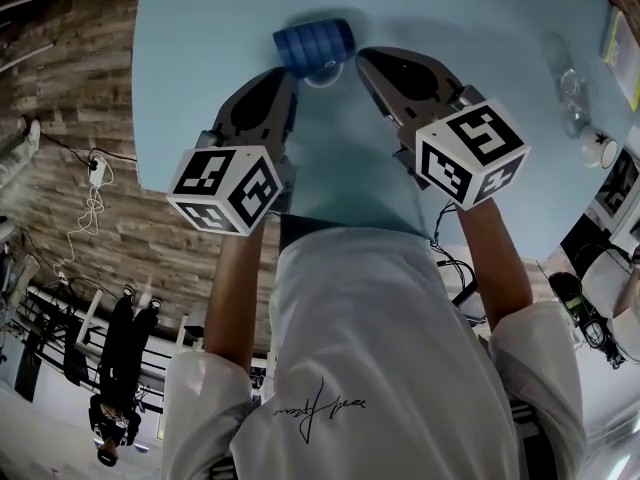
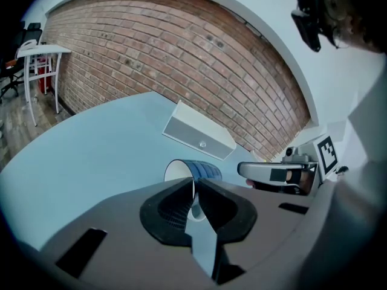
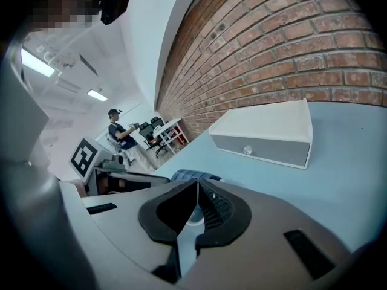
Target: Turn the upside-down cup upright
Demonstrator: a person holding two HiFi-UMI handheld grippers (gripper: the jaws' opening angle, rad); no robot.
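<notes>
A blue ribbed cup [image 1: 313,44] with a white inside and a white handle [image 1: 322,73] lies on its side over the light blue table [image 1: 200,58]. In the left gripper view its open mouth [image 2: 179,171] faces left. The rim runs down into the closed jaws of my left gripper [image 2: 195,187], which is shut on it. In the head view the left gripper [image 1: 292,71] touches the cup's near left side. My right gripper [image 1: 362,58] sits just right of the cup, jaws shut with nothing between them. The cup [image 3: 192,175] shows just beyond the right gripper [image 3: 197,183].
A white drawer box [image 2: 199,136] stands at the table's far edge, beyond the cup. A clear plastic bottle [image 1: 572,88] and a small white object [image 1: 600,150] lie at the table's right side. A brick wall runs behind the table. A person [image 3: 119,135] sits far off.
</notes>
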